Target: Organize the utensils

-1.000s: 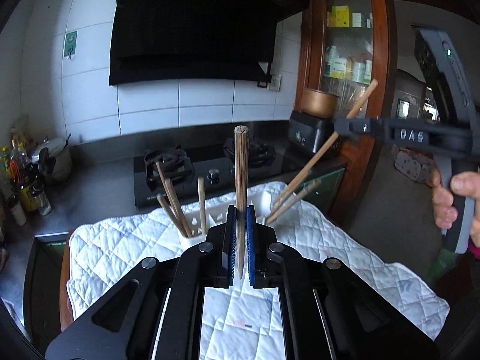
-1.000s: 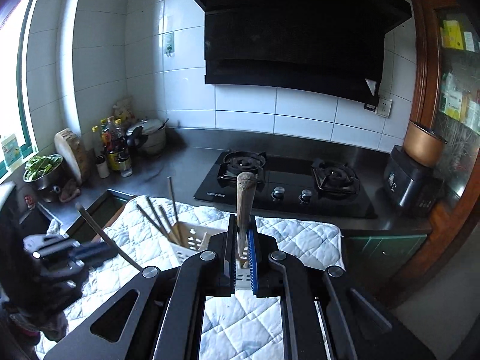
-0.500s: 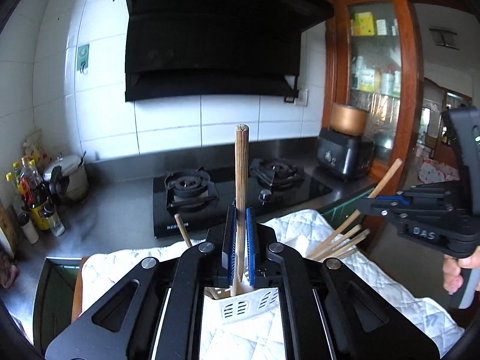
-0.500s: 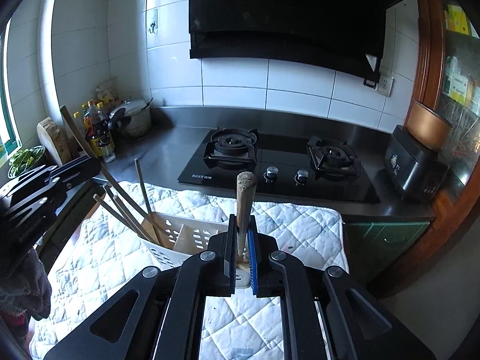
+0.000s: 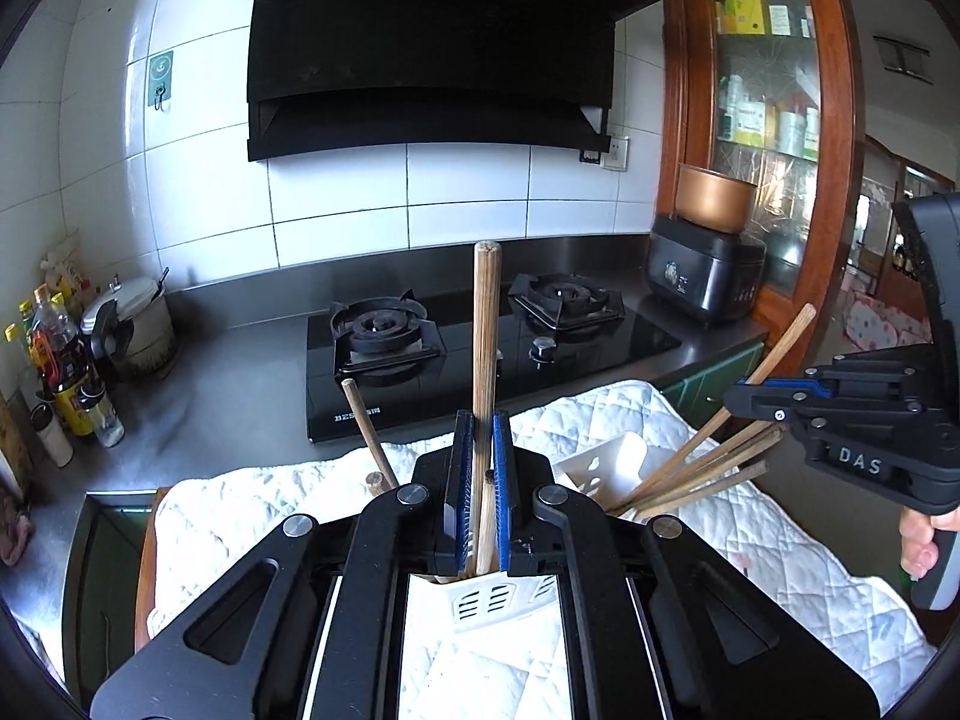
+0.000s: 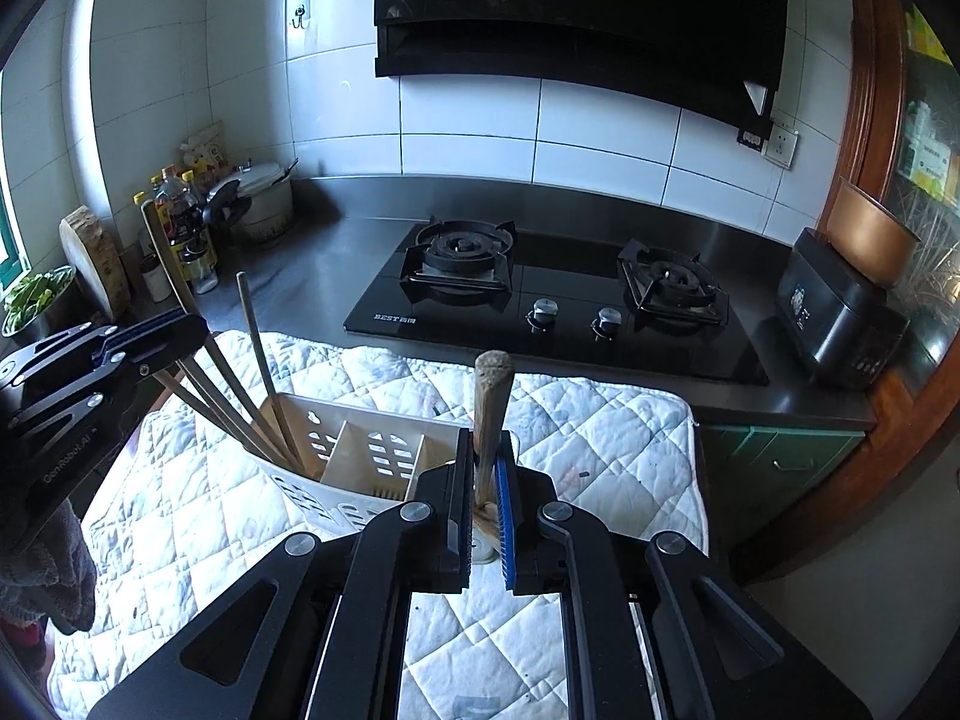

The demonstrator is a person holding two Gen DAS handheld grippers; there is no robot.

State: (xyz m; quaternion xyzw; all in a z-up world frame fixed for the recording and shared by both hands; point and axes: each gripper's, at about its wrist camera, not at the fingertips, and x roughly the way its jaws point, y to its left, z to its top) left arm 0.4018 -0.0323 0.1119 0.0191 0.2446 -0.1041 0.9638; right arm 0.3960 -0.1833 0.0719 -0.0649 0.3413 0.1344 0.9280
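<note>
A white slotted utensil holder (image 6: pixel 360 468) stands on a white quilted mat (image 6: pixel 600 438); it also shows in the left wrist view (image 5: pixel 600 468). Several wooden chopsticks (image 6: pixel 264 396) lean in its left compartment. My left gripper (image 5: pixel 483 498) is shut on one wooden chopstick (image 5: pixel 485 330), held upright with its lower end over the holder. My right gripper (image 6: pixel 485 498) is shut on a thicker wooden utensil handle (image 6: pixel 492 408), upright at the holder's right end. Each gripper shows in the other's view: the left gripper (image 6: pixel 162 330), the right gripper (image 5: pixel 744 396).
A black two-burner gas hob (image 6: pixel 558 300) lies behind the mat, under a range hood (image 5: pixel 432 60). Bottles (image 5: pixel 66 372) and a pot (image 5: pixel 132 324) stand at the left. A black cooker (image 6: pixel 840 312) and a wooden cabinet (image 5: pixel 762 120) are at the right.
Both grippers moved closer over the holder and lowered. The left chopstick now reaches down at the holder, and the right gripper sits lower beside it.
</note>
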